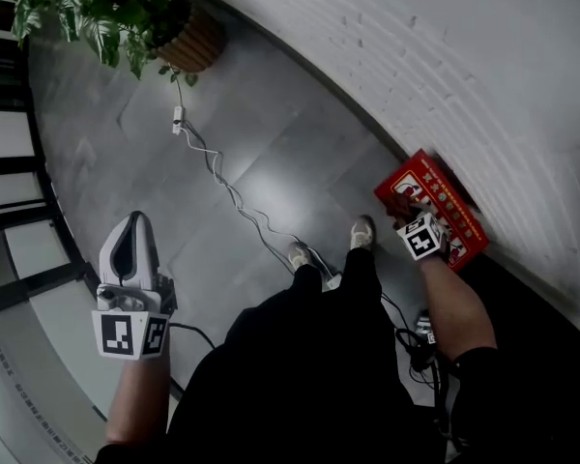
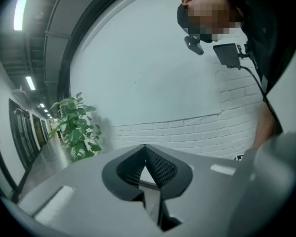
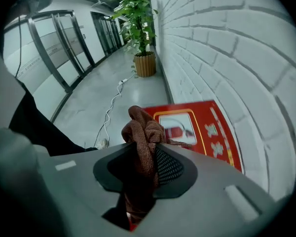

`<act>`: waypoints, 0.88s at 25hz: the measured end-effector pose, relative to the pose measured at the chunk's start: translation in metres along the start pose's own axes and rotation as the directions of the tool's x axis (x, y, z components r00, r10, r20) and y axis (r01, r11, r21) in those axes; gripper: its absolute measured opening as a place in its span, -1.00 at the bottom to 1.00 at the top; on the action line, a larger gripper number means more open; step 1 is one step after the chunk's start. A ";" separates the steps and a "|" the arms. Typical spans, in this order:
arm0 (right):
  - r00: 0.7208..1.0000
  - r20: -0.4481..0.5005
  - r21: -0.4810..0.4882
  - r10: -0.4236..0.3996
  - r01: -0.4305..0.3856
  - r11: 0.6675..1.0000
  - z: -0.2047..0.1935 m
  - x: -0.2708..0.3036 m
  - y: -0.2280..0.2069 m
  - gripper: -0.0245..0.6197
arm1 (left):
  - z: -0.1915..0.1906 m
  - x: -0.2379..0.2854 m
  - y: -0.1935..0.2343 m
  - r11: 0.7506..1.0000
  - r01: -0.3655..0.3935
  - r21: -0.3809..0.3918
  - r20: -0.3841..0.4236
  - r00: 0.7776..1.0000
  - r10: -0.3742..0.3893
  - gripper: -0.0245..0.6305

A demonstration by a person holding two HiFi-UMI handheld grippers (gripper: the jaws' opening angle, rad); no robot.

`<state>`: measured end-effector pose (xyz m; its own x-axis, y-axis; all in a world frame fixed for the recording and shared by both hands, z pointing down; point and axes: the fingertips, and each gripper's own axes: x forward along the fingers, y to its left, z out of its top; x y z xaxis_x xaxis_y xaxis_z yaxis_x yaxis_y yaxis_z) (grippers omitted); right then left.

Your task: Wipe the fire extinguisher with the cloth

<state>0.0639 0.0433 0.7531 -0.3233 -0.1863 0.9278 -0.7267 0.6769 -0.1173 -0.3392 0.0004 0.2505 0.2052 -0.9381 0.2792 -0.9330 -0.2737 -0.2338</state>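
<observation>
Cloth held over the red box at the foot of the wall.

From overhead the right gripper (image 1: 418, 222) is mostly hidden beneath its marker cube (image 1: 422, 238). Its own view shows narrow jaws clamped on a bunched brown cloth (image 3: 143, 132). The gripper hangs just above the red fire extinguisher box (image 1: 451, 201), which lies at the floor's (image 1: 271, 153) edge against the white brick wall (image 1: 445, 66). What sits behind the box's window is hard to make out. The left gripper (image 1: 133, 218) is well apart over open floor, its jaws closed together on nothing. A white cable (image 1: 227, 189) crosses the floor towards a potted plant (image 1: 97, 8), whose leaves are cut off at the top.
</observation>
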 end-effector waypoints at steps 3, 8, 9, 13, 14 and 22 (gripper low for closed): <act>0.999 -0.019 0.117 -0.044 0.046 0.992 -0.069 -0.030 -0.004 -0.62 | 0.013 0.030 -0.026 0.995 0.102 0.009 0.042 0.994 -0.102 -0.93; 0.984 -0.119 0.341 -0.134 0.167 0.925 -0.197 -0.081 -0.016 -0.62 | 0.035 0.068 -0.070 0.973 0.230 0.028 0.100 0.968 -0.232 -0.93; 0.975 -0.175 0.411 -0.133 0.195 0.890 -0.225 -0.094 -0.014 -0.61 | 0.038 0.073 -0.078 0.969 0.246 0.029 0.109 0.963 -0.248 -0.93; 0.941 -0.311 0.592 -0.133 0.302 0.747 -0.304 -0.133 0.003 -0.62 | 0.047 0.081 -0.102 0.954 0.298 0.034 0.136 0.944 -0.300 -0.93; 0.948 -0.249 0.562 -0.196 0.307 0.768 -0.290 -0.138 -0.005 -0.61 | 0.048 0.081 -0.105 0.953 0.302 0.036 0.138 0.942 -0.304 -0.93; 0.963 0.060 0.374 -0.262 0.222 0.900 -0.100 -0.075 -0.070 -0.61 | 0.041 0.068 -0.102 0.965 0.261 0.036 0.098 0.960 -0.263 -0.93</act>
<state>0.1994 0.0808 0.7272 -0.1572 -0.3996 0.9031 -0.9528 0.3019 -0.0323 -0.2175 -0.0444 0.2554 0.4714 -0.8490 0.2386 -0.8357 -0.5165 -0.1867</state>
